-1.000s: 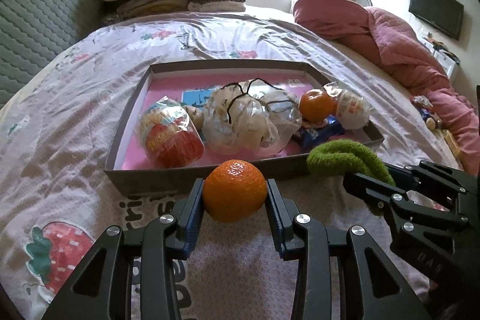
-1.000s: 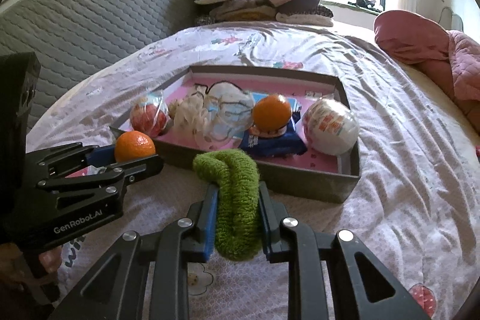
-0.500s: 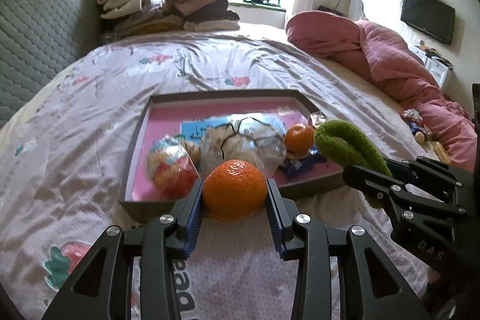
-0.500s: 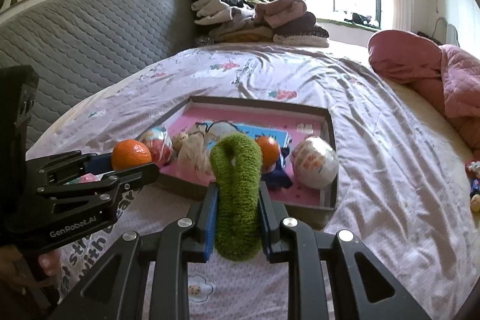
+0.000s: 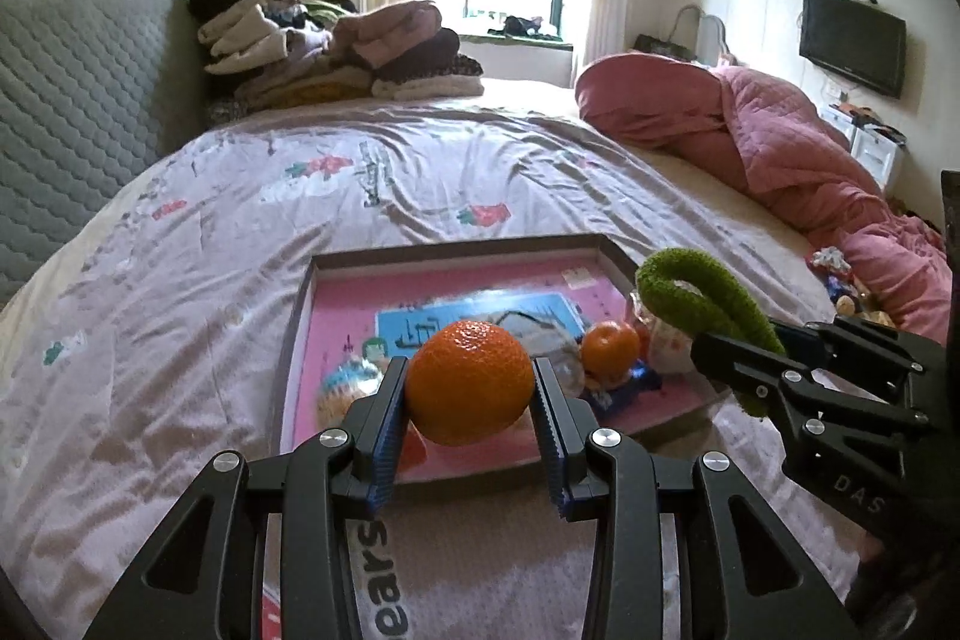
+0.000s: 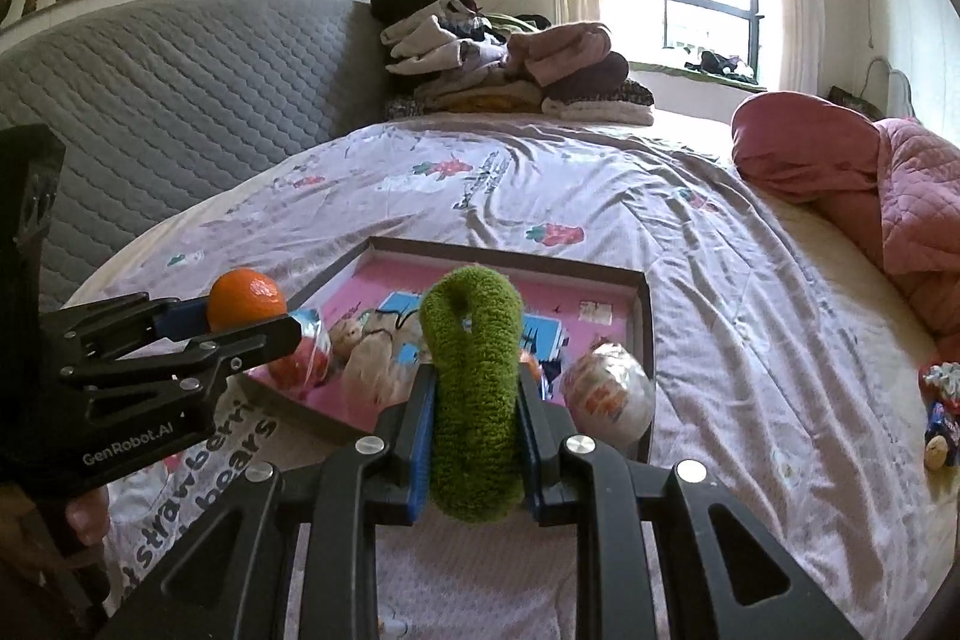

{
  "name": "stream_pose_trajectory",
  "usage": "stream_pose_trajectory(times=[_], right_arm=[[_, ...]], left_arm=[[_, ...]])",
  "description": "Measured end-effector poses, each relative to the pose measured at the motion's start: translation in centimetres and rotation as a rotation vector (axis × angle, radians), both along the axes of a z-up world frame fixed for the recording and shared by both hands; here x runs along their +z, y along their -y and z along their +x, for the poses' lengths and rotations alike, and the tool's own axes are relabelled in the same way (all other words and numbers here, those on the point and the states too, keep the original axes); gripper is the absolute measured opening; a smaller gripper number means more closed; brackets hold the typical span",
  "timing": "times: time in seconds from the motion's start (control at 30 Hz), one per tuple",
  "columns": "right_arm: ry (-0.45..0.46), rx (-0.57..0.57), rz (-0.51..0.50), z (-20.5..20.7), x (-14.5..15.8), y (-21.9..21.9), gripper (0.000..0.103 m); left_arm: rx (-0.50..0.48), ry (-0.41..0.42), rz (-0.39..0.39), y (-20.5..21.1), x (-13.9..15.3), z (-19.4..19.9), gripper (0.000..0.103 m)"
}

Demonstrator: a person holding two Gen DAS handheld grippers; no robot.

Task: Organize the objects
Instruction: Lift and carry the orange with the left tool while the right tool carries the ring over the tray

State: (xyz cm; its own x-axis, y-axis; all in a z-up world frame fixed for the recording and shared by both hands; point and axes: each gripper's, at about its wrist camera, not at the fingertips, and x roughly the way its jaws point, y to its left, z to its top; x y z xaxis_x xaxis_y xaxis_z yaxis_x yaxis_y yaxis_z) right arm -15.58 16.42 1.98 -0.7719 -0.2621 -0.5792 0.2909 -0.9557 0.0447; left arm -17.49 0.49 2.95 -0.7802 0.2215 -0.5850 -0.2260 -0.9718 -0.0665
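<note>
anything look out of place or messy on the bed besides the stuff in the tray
Yes. A few small toys or wrapped items lie loose on the sheet by the pink quilt, well outside the tray. A heap of folded clothes is stacked against the headboard. Nothing looks spilled or damaged.

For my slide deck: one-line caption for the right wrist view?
Right gripper clamps a green fuzzy loop above the pink-lined tray.

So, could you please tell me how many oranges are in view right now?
2. One orange is held in the left gripper above the tray's near edge; the other orange lies inside the tray, right of centre. More could be hidden behind the bagged items.
</note>
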Motion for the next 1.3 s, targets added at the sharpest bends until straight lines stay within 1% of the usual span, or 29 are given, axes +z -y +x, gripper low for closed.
stream_pose_trajectory(times=[0.37,0.67,0.97,1.2,1.3], right_arm=[[-0.013,-0.034,0.010,-3.0,0.3,-1.3,0.024],[0.029,-0.067,0.026,-5.7,-1.5,-2.4,0.024],[0.073,-0.072,0.049,-6.8,-3.4,-2.3,0.024],[0.092,-0.069,0.049,-7.5,-4.2,-2.0,0.024],[0.085,-0.070,0.051,-7.7,-4.3,-1.9,0.024]], left_arm=[[0.021,-0.011,-0.011,0.4,-0.1,-3.1,0.040],[0.036,0.016,-0.011,0.6,-2.0,-5.9,0.040],[0.022,0.044,-0.022,0.1,-3.9,-7.1,0.040],[0.010,0.054,-0.031,-0.4,-4.7,-7.4,0.040],[0.008,0.062,-0.036,-0.5,-5.1,-7.6,0.040]])
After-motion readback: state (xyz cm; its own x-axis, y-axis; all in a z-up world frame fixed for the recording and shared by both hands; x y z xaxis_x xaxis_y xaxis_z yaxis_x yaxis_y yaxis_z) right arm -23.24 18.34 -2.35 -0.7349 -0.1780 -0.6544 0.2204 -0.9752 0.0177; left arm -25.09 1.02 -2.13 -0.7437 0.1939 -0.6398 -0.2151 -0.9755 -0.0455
